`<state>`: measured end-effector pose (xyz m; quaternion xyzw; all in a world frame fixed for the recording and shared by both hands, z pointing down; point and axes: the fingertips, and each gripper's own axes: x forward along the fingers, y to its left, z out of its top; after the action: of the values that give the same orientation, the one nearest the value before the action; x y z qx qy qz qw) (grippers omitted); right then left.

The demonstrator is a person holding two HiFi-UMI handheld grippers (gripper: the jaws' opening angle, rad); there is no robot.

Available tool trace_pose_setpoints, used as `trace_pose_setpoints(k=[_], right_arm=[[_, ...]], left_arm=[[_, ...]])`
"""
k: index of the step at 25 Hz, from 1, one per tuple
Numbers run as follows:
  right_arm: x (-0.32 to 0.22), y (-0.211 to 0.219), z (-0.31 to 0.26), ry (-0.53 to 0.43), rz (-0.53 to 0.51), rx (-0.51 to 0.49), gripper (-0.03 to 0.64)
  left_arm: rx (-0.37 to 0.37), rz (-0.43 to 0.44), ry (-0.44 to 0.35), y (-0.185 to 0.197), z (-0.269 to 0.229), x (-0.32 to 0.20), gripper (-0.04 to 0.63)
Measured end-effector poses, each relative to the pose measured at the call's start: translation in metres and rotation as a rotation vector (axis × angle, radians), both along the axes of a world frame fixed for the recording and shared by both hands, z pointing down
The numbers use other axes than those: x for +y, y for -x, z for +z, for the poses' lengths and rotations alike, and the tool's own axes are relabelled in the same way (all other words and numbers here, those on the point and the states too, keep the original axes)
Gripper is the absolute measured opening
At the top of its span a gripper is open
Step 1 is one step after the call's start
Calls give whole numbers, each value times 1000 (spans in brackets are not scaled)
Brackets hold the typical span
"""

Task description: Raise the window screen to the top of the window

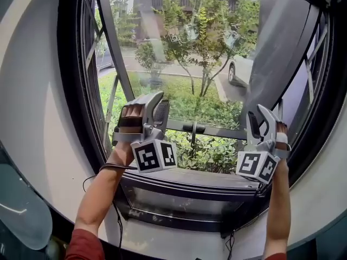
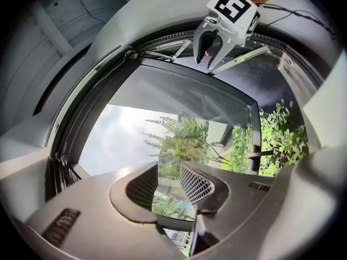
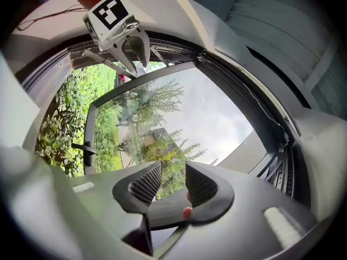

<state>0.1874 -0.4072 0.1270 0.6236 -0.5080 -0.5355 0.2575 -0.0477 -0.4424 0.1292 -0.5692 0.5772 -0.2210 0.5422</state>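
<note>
Head view: a dark-framed window in a pale wall, sash swung out over a garden; our left gripper and right gripper stand above the sill. We cannot tell the window screen from the frame.

Left gripper view: jaws moderately apart, only foliage between.

Right gripper view: jaws likewise parted, empty; only here a fingertip shows at their base.

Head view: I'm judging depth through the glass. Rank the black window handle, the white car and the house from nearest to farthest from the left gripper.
1. Black window handle: on the sash bar, just right of the left gripper.
2. White car: outside, on the drive at right.
3. House: across the road, at top.
</note>
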Motion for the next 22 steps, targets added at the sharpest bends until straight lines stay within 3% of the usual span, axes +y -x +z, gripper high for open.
trace_pose_setpoints(k=[8, 22], right_arm=[[24, 10, 70, 81, -101, -147, 144], [68, 13, 163, 214, -201, -425, 144]], left_arm=[[204, 85, 146, 11, 75, 10, 109], [572, 206, 319, 23, 181, 56, 109]])
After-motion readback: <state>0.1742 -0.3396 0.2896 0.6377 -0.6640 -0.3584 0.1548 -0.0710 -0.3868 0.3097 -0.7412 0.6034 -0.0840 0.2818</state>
